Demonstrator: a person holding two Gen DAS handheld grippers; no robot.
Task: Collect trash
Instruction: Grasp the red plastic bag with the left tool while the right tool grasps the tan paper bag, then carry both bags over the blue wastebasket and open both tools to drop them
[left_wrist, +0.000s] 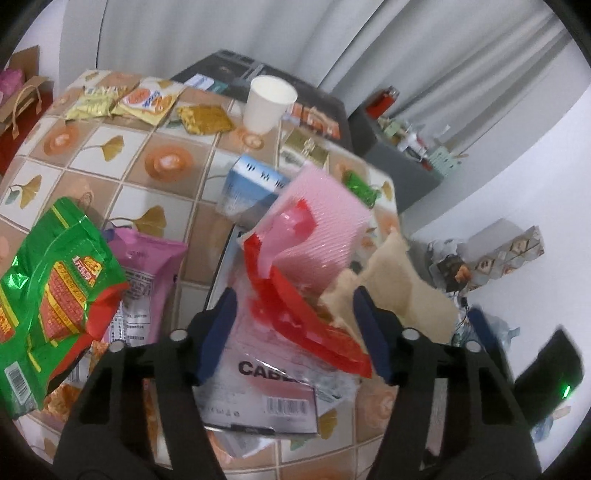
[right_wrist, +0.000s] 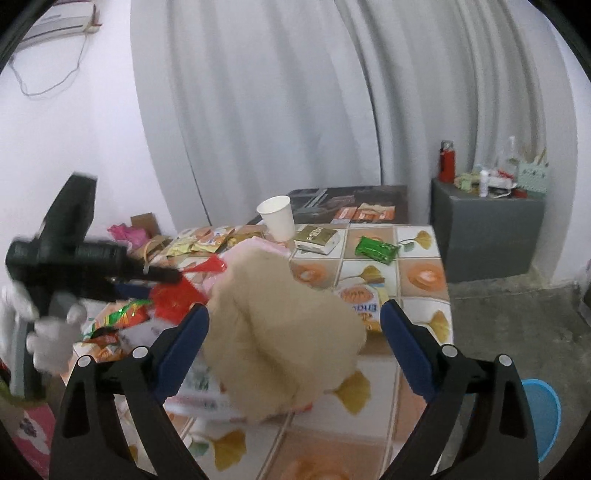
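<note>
Green snack bag (left_wrist: 48, 291), white paper cup (left_wrist: 267, 103), leaf-patterned tablecloth (left_wrist: 122, 173)

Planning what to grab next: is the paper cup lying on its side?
No, the cup stands upright on the table, mouth up.

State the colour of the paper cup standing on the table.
White; the paper cup shows best in the left wrist view.

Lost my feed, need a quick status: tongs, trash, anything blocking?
Left tongs open around red-and-pink wrapper, pads not pressing. Right tongs wide open, beige crumpled bag between, not gripped. Wrappers and paper cup still litter the table.
</note>
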